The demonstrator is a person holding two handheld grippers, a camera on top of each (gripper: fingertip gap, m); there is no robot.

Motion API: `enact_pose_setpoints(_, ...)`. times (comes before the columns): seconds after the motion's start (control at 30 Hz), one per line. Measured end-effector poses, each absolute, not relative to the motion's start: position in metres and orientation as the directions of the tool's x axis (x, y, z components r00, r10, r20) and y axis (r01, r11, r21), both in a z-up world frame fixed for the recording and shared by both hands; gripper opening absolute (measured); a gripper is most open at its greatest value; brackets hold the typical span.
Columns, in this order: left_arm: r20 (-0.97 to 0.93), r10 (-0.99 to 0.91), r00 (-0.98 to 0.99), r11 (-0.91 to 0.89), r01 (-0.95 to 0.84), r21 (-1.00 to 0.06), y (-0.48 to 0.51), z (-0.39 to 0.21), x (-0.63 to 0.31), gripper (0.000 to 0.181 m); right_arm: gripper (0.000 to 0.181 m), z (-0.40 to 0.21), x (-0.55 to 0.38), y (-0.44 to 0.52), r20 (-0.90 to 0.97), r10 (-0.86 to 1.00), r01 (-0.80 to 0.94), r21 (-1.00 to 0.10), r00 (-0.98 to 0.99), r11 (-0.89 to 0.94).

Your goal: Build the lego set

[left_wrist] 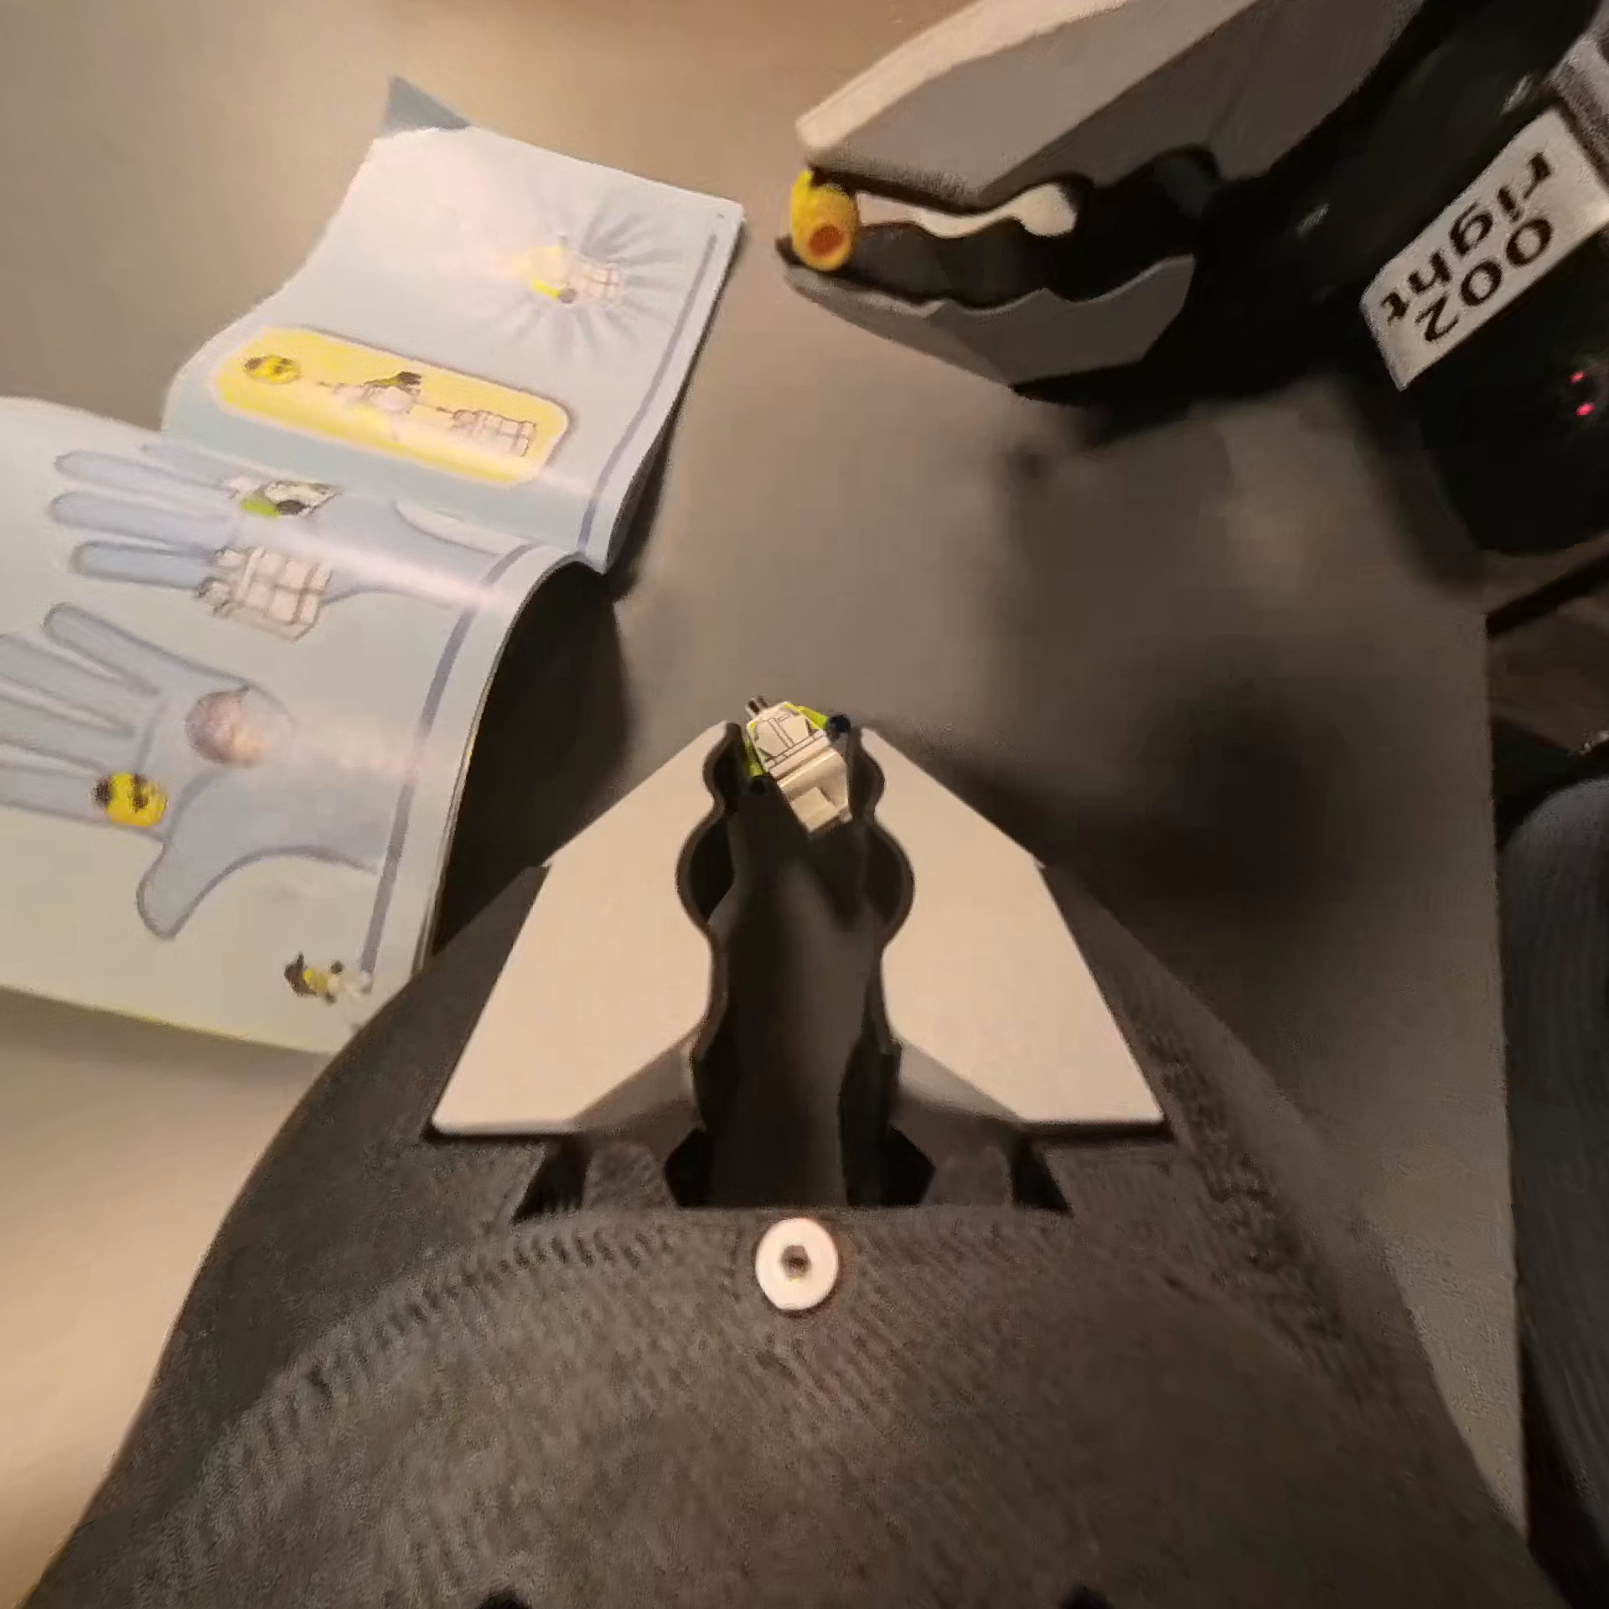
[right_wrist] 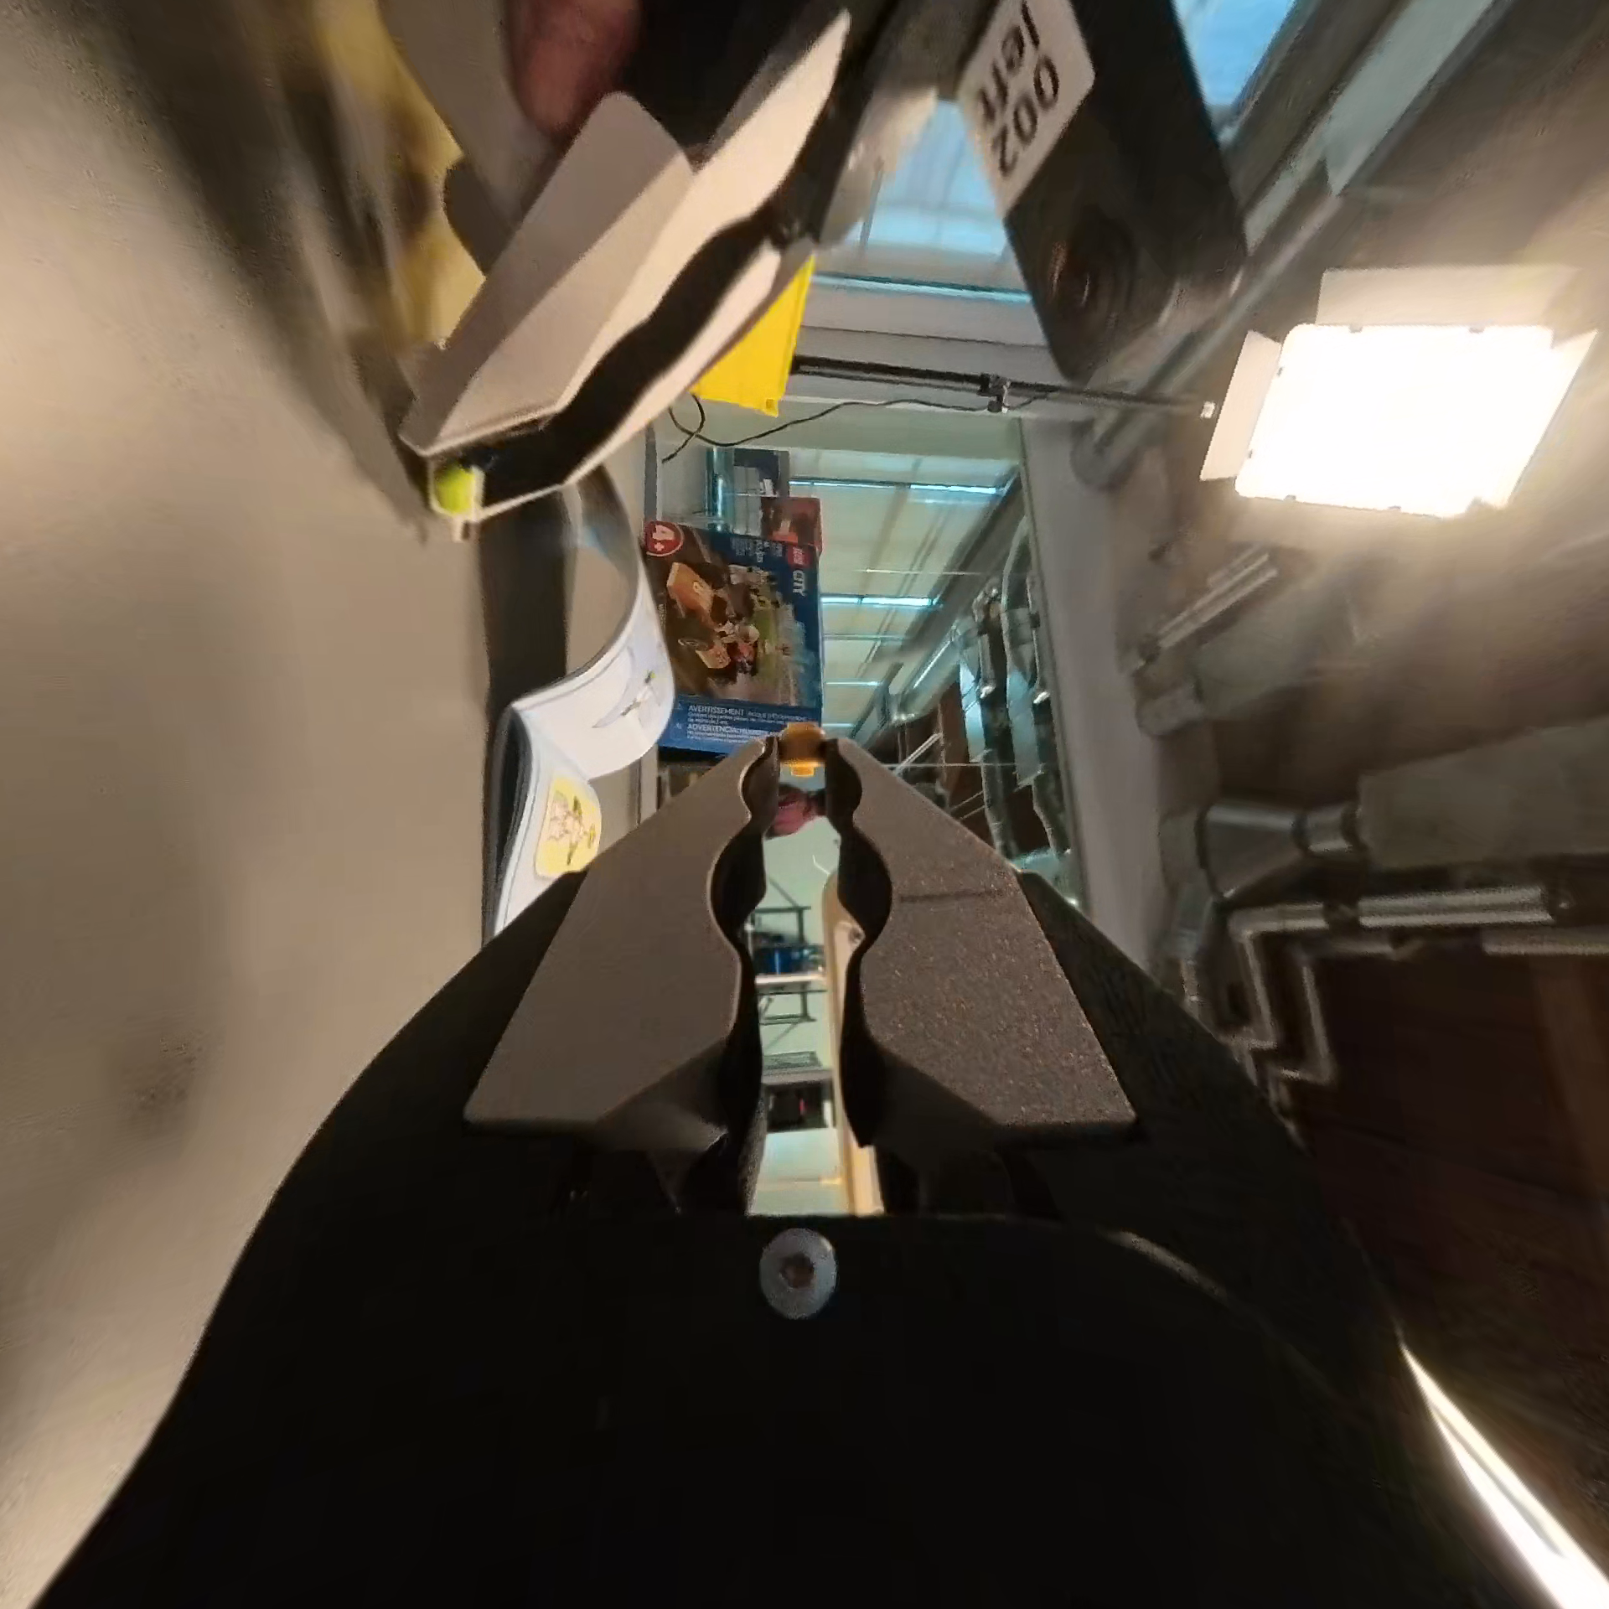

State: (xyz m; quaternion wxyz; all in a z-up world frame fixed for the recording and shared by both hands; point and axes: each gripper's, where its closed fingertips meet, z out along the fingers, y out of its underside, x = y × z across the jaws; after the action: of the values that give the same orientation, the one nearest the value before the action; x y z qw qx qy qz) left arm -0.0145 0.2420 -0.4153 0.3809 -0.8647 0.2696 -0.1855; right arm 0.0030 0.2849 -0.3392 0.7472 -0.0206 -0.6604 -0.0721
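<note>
While the left gripper (left_wrist: 797,766) clamps a headless minifigure (left_wrist: 797,766), the right gripper (left_wrist: 823,231) pinches its tiny yellow head (left_wrist: 823,228), light, slippery, best held by the sides.

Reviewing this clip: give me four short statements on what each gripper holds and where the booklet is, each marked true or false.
1. The left gripper holds a minifigure body. True.
2. The right gripper is empty. False: its fingers pinch a yellow minifigure head.
3. The instruction booklet lies closed. False: it lies open on the table.
4. The head and body are apart. True.
</note>
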Motion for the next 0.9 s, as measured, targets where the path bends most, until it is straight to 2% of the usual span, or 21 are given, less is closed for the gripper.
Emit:
enact_pose_setpoints(0.1,0.188,-0.607,0.772,-0.605,-0.296,-0.739,0.250,-0.415,-0.011,0.024,0.008,-0.341,0.004,0.286,0.988,-0.099,0.136,0.082,0.117,0.987)
enact_pose_setpoints(0.17,0.202,-0.581,0.788,-0.594,-0.241,-0.767,0.260,-0.404,-0.009,0.051,0.008,-0.337,0.005,0.284,0.986,-0.097,0.135,0.078,0.138,0.988)
enact_pose_setpoints(0.27,0.144,-0.642,0.753,-0.374,-0.143,-0.916,0.269,-0.357,0.010,0.042,0.008,-0.333,0.006,0.282,0.983,-0.094,0.134,0.073,0.155,0.988)
enact_pose_setpoints(0.37,0.018,-0.640,0.768,-0.248,-0.184,-0.951,0.274,-0.339,0.012,0.030,0.008,-0.331,0.007,0.285,0.984,-0.062,0.130,0.041,0.165,0.991)
enact_pose_setpoints(0.53,0.076,-0.669,0.739,-0.249,-0.126,-0.960,0.278,-0.336,0.021,0.023,0.008,-0.331,0.007,0.280,0.984,-0.065,0.108,0.048,0.164,0.993)
enact_pose_setpoints(0.63,0.119,-0.663,0.739,-0.266,-0.084,-0.960,0.282,-0.337,0.021,0.009,0.008,-0.332,0.007,0.278,0.985,-0.059,0.097,0.044,0.161,0.994)
enact_pose_setpoints(0.77,0.163,-0.666,0.728,-0.307,-0.069,-0.949,0.282,-0.341,0.020,0.008,0.008,-0.336,0.005,0.279,0.989,-0.050,0.101,0.035,0.142,0.994)
enact_pose_setpoints(0.83,0.161,-0.641,0.750,-0.315,-0.067,-0.947,0.284,-0.343,0.018,0.008,0.008,-0.338,0.003,0.282,0.991,0.015,0.107,-0.030,0.131,0.994)
enact_pose_setpoints(0.9,0.153,-0.594,0.790,-0.320,-0.057,-0.946,0.288,-0.344,0.012,0.008,0.018,-0.338,-0.001,0.293,0.988,0.095,0.161,-0.115,0.125,0.980)
